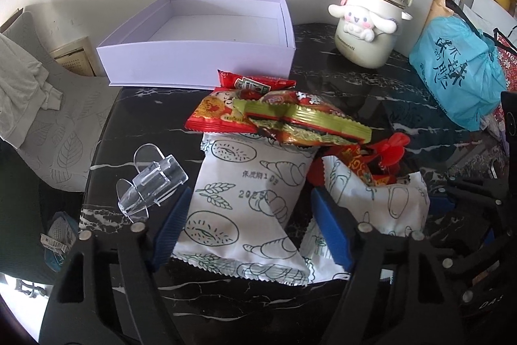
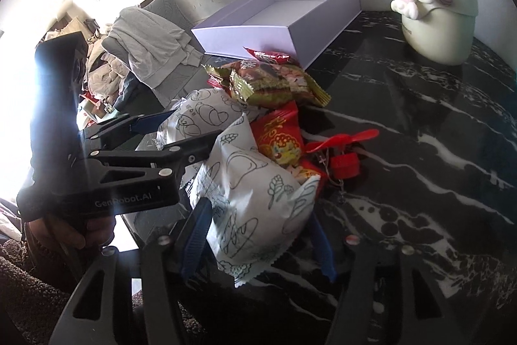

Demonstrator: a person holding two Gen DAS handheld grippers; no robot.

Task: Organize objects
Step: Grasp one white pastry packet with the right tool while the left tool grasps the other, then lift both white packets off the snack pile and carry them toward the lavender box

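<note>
A pile of snack packets lies on the black marble table (image 1: 371,105). My left gripper (image 1: 250,231) is open, its blue pads on either side of a white bread packet (image 1: 245,193) without clearly pressing it. My right gripper (image 2: 258,238) is open around a second white bread packet (image 2: 255,193), which also shows in the left wrist view (image 1: 387,199). Red and green snack packets (image 1: 274,115) lie behind them. An open white box (image 1: 200,50) stands empty at the back. The left gripper also shows in the right wrist view (image 2: 152,134).
A cream cartoon water bottle (image 1: 368,25) stands at the back right. A blue plastic bag (image 1: 455,70) sits at the far right. A clear plastic stand (image 1: 152,183) lies left of the packets. A red toy (image 2: 342,151) lies beside the pile. A chair with grey clothes (image 1: 29,80) stands left of the table.
</note>
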